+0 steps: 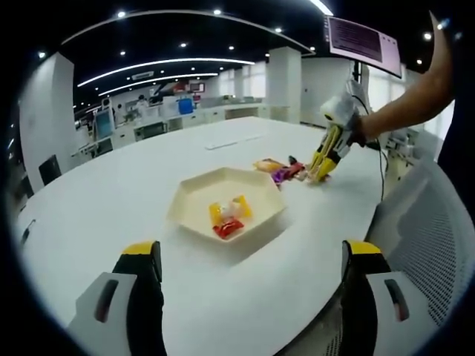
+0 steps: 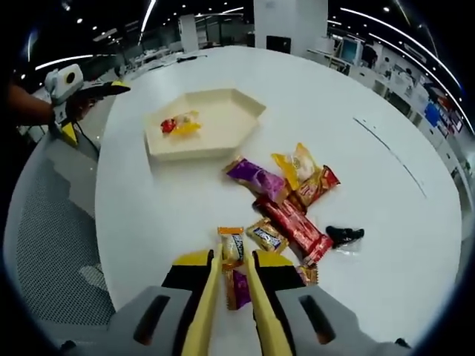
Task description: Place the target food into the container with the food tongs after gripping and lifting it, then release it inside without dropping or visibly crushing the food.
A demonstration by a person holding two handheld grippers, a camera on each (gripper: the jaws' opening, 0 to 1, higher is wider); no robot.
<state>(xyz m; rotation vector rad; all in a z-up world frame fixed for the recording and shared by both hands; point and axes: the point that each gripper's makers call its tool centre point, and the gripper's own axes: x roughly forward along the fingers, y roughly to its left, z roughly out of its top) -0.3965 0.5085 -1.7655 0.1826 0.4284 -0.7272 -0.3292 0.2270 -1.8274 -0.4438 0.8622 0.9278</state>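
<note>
Tongs on the right gripper [image 2: 231, 285] reach low over the white tabletop [image 2: 386, 185], arms nearly together around a small snack packet [image 2: 231, 248] at the near edge of the snack pile [image 2: 289, 200]; contact unclear. Cream hexagonal tray [image 2: 223, 133] sits far left of the pile, holding two wrapped snacks [image 2: 179, 124]. Left gripper [image 1: 252, 259] hovers near the tray, arms wide apart, nothing between. Forearm [image 1: 408, 104] extends toward the pile.

Glossy foil wrappers [image 2: 291, 219]; smooth white table [image 2: 386, 208]
</note>
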